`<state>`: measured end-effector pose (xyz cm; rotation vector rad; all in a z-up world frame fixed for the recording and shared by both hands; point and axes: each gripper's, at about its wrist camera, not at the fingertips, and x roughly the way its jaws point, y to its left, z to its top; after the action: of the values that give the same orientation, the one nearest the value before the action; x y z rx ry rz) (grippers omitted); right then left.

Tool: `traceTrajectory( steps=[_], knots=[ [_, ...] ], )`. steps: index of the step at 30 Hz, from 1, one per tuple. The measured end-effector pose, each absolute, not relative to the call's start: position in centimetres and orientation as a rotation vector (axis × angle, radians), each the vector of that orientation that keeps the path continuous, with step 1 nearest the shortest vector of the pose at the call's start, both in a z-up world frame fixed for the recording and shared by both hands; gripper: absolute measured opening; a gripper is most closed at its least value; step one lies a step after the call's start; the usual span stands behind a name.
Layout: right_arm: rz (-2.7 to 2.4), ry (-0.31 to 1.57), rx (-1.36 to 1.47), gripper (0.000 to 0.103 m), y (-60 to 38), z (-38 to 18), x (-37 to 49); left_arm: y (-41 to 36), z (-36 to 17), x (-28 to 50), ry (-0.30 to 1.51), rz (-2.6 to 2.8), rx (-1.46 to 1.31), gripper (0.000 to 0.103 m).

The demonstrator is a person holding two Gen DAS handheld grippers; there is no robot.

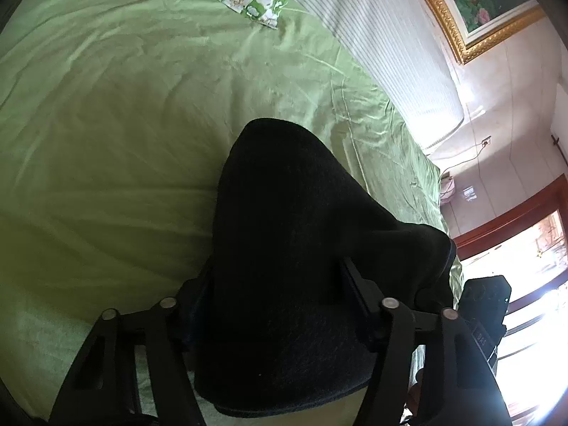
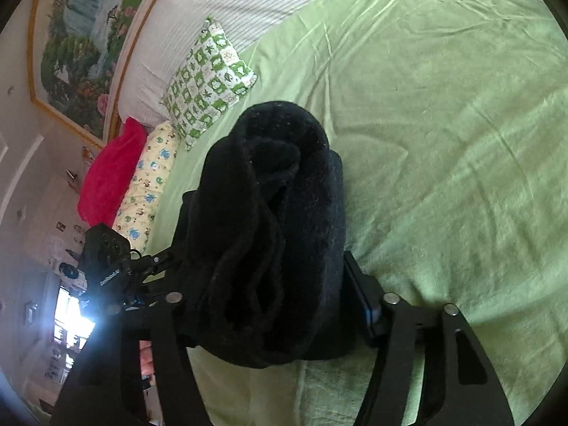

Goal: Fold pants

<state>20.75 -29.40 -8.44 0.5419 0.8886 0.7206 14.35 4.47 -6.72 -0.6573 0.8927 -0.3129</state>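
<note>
The black pants [image 1: 284, 255] hang bunched between the fingers of my left gripper [image 1: 277, 284], which is shut on them above the green bed sheet [image 1: 106, 142]. In the right wrist view the same black pants [image 2: 269, 248] are rolled in thick folds, and my right gripper [image 2: 266, 284] is shut on them. The cloth hides both grippers' fingertips. The other gripper's body shows at the edge of each view, close by [image 1: 486, 305] [image 2: 106, 259].
A green-patterned pillow [image 2: 209, 81] and a white striped bolster [image 2: 227, 3] lie at the head of the bed. A red pillow [image 2: 110, 174] and a yellow pillow [image 2: 149, 184] lie at the bed's edge. A framed painting [image 1: 475, 0] hangs on the wall. A bright window [image 1: 532, 284] is to the side.
</note>
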Motion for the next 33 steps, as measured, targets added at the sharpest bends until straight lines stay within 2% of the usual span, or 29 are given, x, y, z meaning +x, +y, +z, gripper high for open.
traceTrajectory(
  steps=[5, 9, 14, 21, 33],
  knots=[
    [0.72, 0.843, 0.535, 0.056, -29.1, -8.5, 19.9, 4.9, -6.5, 13.5, 0.857, -0.322, -0.681, 0.041],
    [0.726, 0.823, 0.575, 0.051, -29.2, -8.2, 19.5, 4.5, -5.6, 12.7, 0.832, -0.313, -0.645, 0.034],
    [0.754, 0.802, 0.591, 0.046, -29.0, -7.4, 18.8, 4.7, -4.2, 11.1, 0.793, -0.317, -0.622, 0.031],
    [0.827, 0.793, 0.585, 0.046, -26.6, -6.2, 18.3, 7.8, -1.8, 8.4, 0.727, -0.264, -0.628, 0.031],
    [0.969, 0.811, 0.46, 0.046, -17.3, -3.4, 22.4, 15.1, 0.0, 7.8, 0.673, -0.082, -0.649, 0.031]
  ],
)
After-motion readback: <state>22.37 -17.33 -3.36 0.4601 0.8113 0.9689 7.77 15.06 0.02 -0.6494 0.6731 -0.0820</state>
